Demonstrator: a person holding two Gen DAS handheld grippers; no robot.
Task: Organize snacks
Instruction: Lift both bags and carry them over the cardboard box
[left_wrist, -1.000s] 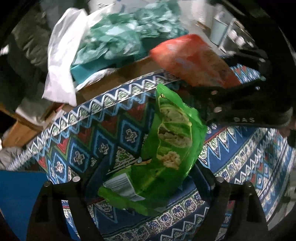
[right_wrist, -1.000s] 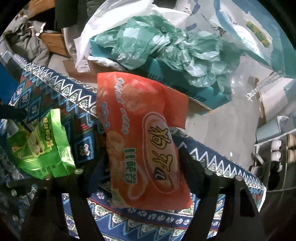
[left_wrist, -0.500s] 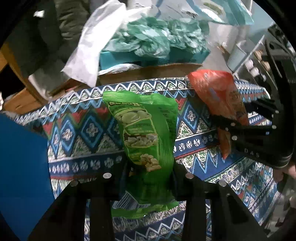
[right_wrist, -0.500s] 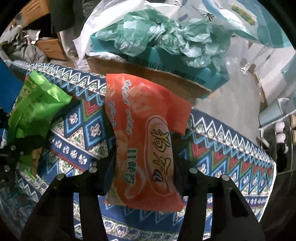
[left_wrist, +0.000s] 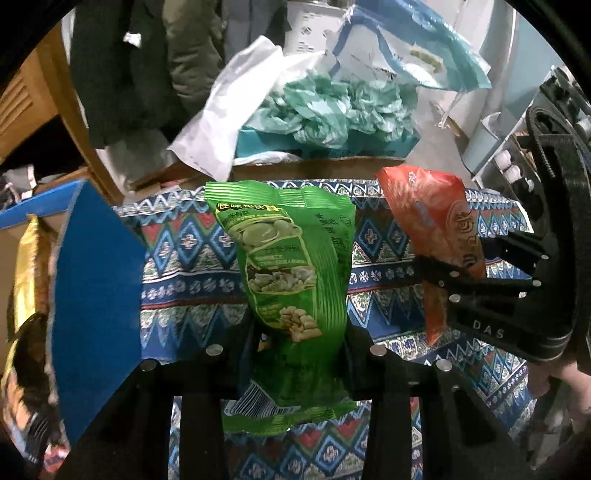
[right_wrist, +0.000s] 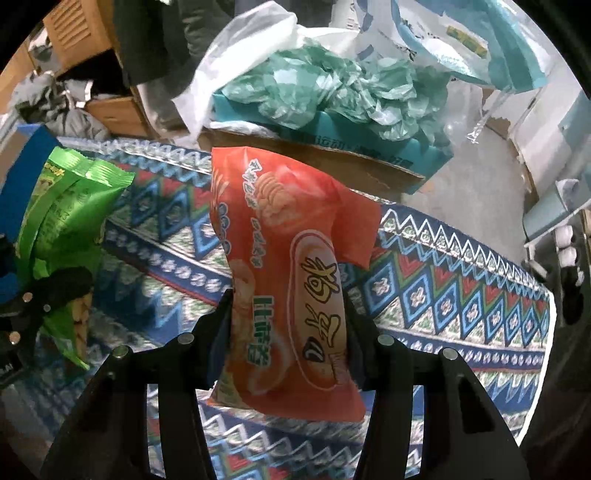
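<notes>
The left claw (left_wrist: 301, 354) squeezes the green bag (left_wrist: 291, 277) low down, so most of the bag sticks up past its tips. The right claw (right_wrist: 288, 332) pinches the orange bag (right_wrist: 284, 266) the same way. Both bags hang above the cloth (left_wrist: 192, 266), not touching it.

A blue box (left_wrist: 92, 288) with a gold bag (left_wrist: 26, 266) inside sits just left of the left claw. I think the green bag goes there. Keep squeezing. Lift it over the box wall first, then go down inside, then let go. Keep the two claws apart so the bags don't bump.
</notes>
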